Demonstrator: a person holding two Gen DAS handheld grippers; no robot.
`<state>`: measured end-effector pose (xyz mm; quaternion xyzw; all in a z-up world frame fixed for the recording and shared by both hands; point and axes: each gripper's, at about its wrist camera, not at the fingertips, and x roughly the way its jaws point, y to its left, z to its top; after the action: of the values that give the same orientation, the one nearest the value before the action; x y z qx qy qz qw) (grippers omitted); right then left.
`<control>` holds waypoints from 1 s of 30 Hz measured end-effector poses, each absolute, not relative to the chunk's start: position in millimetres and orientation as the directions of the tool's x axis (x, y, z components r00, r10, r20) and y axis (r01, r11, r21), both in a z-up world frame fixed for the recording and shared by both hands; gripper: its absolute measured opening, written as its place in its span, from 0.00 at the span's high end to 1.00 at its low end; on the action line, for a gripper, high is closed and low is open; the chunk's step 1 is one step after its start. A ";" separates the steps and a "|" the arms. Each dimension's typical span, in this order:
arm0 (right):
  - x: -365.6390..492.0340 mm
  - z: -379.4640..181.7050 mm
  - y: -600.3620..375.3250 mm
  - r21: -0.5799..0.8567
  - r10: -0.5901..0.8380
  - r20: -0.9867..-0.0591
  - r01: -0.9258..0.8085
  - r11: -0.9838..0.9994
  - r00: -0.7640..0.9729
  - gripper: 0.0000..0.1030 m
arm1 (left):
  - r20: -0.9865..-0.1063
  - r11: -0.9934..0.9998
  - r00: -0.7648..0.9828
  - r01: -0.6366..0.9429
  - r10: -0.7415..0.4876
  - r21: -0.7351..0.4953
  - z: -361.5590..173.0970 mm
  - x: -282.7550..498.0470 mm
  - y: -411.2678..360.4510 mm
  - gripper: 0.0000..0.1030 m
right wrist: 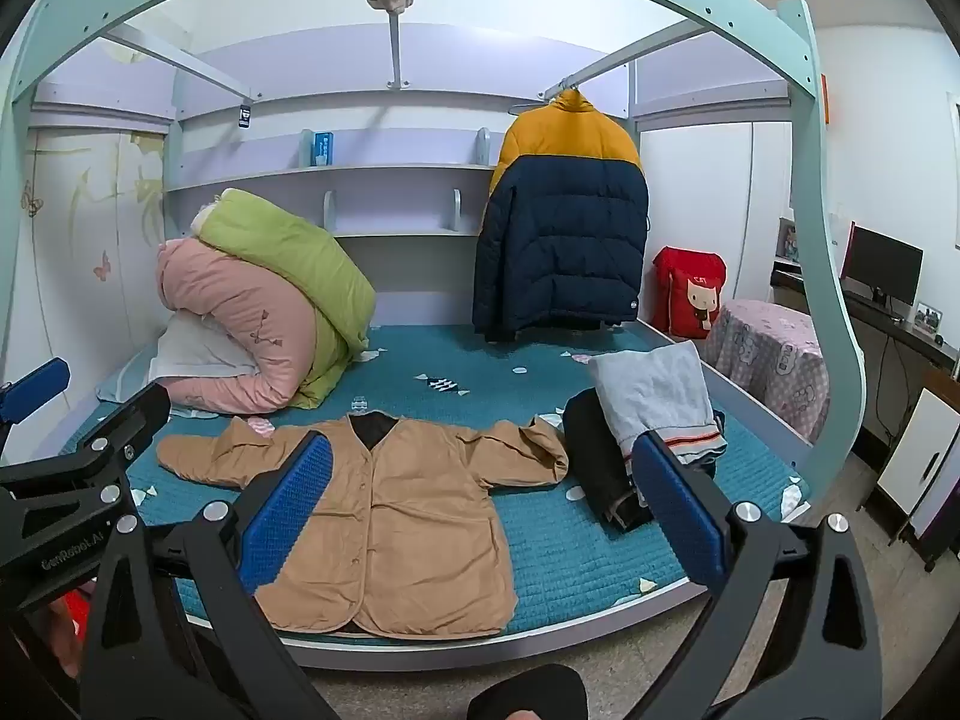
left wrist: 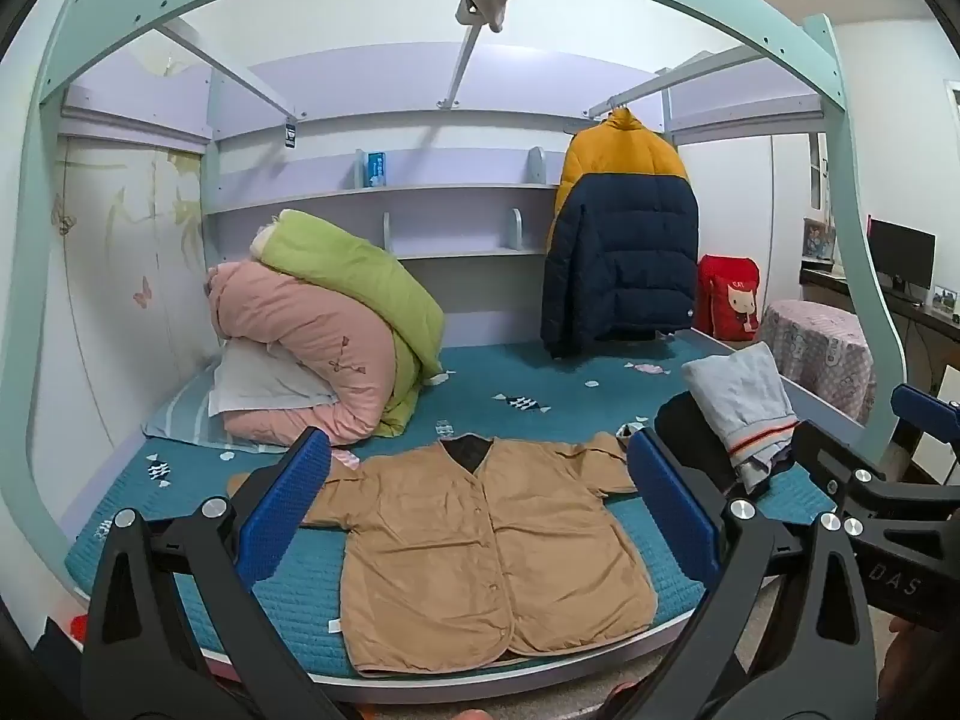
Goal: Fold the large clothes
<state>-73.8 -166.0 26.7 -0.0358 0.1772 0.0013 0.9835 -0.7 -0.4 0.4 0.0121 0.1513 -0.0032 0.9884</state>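
Holding both grippers in front of the bed, I keep each of them fully spread, with nothing between the blue pads. My left gripper (left wrist: 480, 516) points slightly down at the tan jacket (left wrist: 480, 546), and my right gripper (right wrist: 480, 516) does the same from a little more to the right side. The jacket lies flat on the teal mattress (right wrist: 570, 546), front side up, buttoned, with its hem near the front edge of the bed and its collar toward the back. Both sleeves are spread out to the sides, and a dark lining shows at the neck. I touch no cloth with either gripper; they hang above the floor before the bed. To the right of the jacket there is a small heap of clothes (right wrist: 654, 408), with a light grey piece on top of a dark one. At the back left of the mattress a pink quilt (left wrist: 300, 348) is rolled, and a green quilt (left wrist: 354, 282) leans over it. A yellow and navy padded coat (right wrist: 564, 222) hangs from the rail of the bed frame, and a red bag (right wrist: 690, 294) stands beside it at the back right. On the shelf behind, a small blue box (left wrist: 377, 171) stands upright.
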 end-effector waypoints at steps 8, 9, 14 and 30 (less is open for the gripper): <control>-74.1 26.9 -166.1 -0.068 -0.009 -0.350 -0.015 0.998 0.937 0.07 | -0.311 1.000 0.950 0.008 0.000 0.023 -1.0 1.3 -0.7 0.04; -74.0 26.9 -167.1 -0.068 -0.010 -0.350 -0.015 0.998 0.937 0.07 | -0.312 0.999 0.950 0.008 0.002 0.031 4.5 1.3 -10.8 0.04; -74.9 27.7 -167.6 -0.065 -0.009 -0.349 -0.014 0.998 0.937 0.07 | -0.305 0.999 0.952 0.009 0.000 0.031 5.1 -0.2 -15.1 0.04; -77.0 30.6 -174.5 -0.060 -0.006 -0.339 -0.015 0.998 0.941 0.07 | -0.284 1.000 0.959 0.018 -0.010 0.025 17.0 -7.0 -7.8 0.04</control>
<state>-77.0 -174.5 30.6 -0.0307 0.1722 0.0022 0.9846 -7.0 -7.8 17.0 0.0135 0.1434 -0.0072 0.9895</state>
